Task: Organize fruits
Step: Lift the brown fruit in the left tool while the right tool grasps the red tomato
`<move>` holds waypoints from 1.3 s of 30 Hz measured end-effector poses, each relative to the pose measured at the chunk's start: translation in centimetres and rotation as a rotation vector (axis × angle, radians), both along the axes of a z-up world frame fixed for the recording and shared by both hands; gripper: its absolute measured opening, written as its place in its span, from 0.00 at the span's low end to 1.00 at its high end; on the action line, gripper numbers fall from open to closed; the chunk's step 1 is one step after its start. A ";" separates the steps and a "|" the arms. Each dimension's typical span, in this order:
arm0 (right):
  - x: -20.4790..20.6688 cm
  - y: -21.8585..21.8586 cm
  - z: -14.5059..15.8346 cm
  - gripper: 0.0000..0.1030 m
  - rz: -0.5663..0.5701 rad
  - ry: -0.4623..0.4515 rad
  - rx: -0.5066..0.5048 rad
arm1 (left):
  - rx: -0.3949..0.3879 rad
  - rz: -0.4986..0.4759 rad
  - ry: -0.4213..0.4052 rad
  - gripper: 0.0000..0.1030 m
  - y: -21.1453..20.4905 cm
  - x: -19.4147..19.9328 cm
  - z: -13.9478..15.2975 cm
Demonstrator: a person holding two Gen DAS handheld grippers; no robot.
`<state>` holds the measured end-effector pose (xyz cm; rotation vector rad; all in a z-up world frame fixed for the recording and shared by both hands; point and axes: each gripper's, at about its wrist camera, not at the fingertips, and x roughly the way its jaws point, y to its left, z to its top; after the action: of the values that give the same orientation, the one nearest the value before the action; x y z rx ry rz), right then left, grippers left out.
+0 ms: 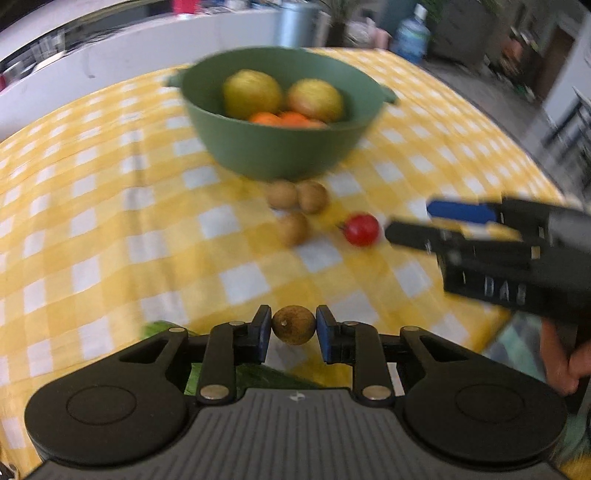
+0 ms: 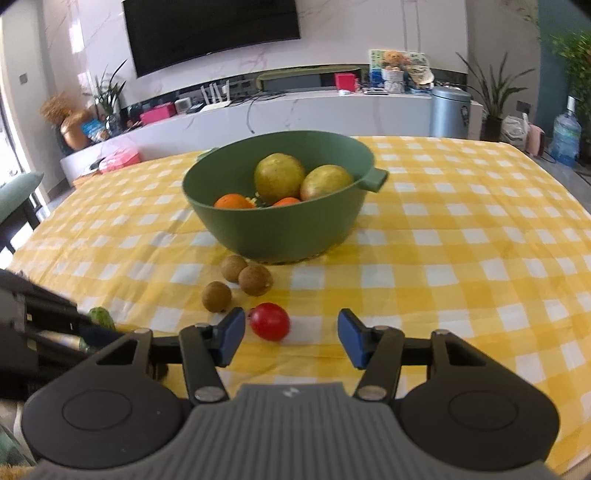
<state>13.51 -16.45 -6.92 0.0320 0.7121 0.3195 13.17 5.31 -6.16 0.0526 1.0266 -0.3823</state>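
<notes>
the left gripper (image 1: 294, 325) squeezes a small brown fruit (image 1: 294, 325) and should lift it gently over the green bowl (image 1: 273, 155), while the right gripper (image 2: 291, 334) waits with fingers wide apart near the red fruit (image 2: 270, 321).

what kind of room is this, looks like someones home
Most likely a home living or dining room: a wall-mounted TV above a long media counter, houseplants, and a table with a yellow checked tablecloth.

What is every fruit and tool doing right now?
Left tool: shut on a brown fruit, held above the table.
Right tool: open, empty, the red fruit just ahead near its left finger.
Red fruit: lying loose on the checked cloth.
Three brown fruits: on the cloth, in front of the bowl.
Green bowl: upright, holding two yellow-green fruits and oranges.
</notes>
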 end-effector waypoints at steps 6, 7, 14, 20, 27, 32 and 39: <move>1.2 1.5 -0.7 0.48 0.041 0.026 -0.030 | -0.025 0.052 -0.083 0.28 0.6 0.4 0.6; 1.5 1.7 -0.9 0.48 0.043 0.035 -0.033 | -0.025 0.050 -0.089 0.28 0.5 0.5 0.5; 2.7 2.5 -1.7 0.44 0.054 0.073 -0.041 | 0.015 0.024 -0.087 0.28 -0.2 0.9 -0.4; 3.3 3.0 -2.3 0.42 0.054 0.091 -0.057 | 0.033 0.009 -0.048 0.28 -0.4 1.0 -1.1; 3.5 3.1 -2.4 0.39 0.051 0.105 -0.059 | 0.041 0.013 -0.008 0.31 -0.3 1.0 -1.7; 3.5 3.3 -2.5 0.35 0.049 0.100 -0.070 | 0.042 0.017 -0.001 0.32 -0.2 1.0 -1.6; 3.4 3.4 -2.5 0.26 0.055 0.096 -0.076 | 0.036 0.036 -0.017 0.28 0.1 0.9 -1.3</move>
<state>16.88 -13.09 -9.40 -0.0446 0.8207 0.3451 14.10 5.37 -7.47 0.0698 1.0162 -0.3298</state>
